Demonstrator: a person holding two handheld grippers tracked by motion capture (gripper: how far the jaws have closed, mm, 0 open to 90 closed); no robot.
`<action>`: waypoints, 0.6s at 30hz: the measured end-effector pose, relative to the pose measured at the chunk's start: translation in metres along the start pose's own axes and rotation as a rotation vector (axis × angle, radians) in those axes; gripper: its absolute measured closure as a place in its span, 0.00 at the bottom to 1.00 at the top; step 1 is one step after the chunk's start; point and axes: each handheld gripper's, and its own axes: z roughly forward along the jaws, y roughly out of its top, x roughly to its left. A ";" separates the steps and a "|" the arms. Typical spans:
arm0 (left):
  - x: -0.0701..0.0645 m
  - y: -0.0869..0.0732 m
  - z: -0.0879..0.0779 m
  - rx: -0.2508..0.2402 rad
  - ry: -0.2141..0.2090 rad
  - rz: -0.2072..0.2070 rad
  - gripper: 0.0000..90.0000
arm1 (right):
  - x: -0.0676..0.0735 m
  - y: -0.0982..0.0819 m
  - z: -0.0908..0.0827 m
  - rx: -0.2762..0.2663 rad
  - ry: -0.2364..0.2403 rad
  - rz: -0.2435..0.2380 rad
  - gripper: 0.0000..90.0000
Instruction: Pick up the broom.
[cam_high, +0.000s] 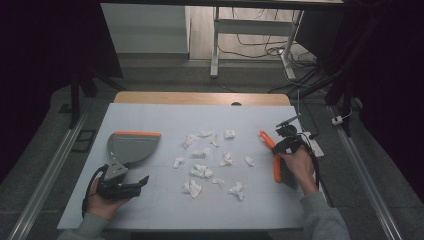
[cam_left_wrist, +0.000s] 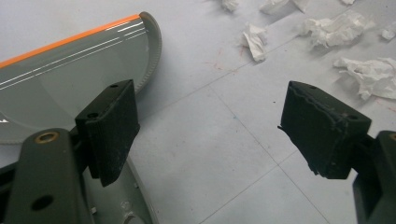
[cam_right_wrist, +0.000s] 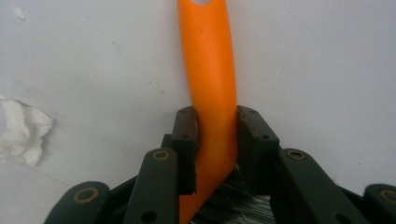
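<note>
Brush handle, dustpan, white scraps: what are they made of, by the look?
Brush handle: smooth orange plastic, probably; even colour, soft sheen, moulded hole at its end. It sits clamped between the right gripper's fingers.
Dustpan: glossy grey plastic, likely; light streaks reflect on it, with an orange strip along the lip.
White scraps: crumpled tissue or paper, judging by soft creases and torn edges.
</note>
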 end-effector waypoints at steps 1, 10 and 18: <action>0.000 0.000 0.000 -0.003 -0.001 0.000 0.22 | 0.000 0.000 0.000 0.000 0.000 0.000 0.78; -0.011 0.010 -0.004 -0.054 0.004 0.027 0.23 | -0.005 -0.004 -0.044 -0.244 0.201 0.001 0.78; -0.033 0.031 0.001 -0.111 -0.020 0.085 0.24 | 0.004 -0.003 -0.068 -0.371 0.304 0.019 0.78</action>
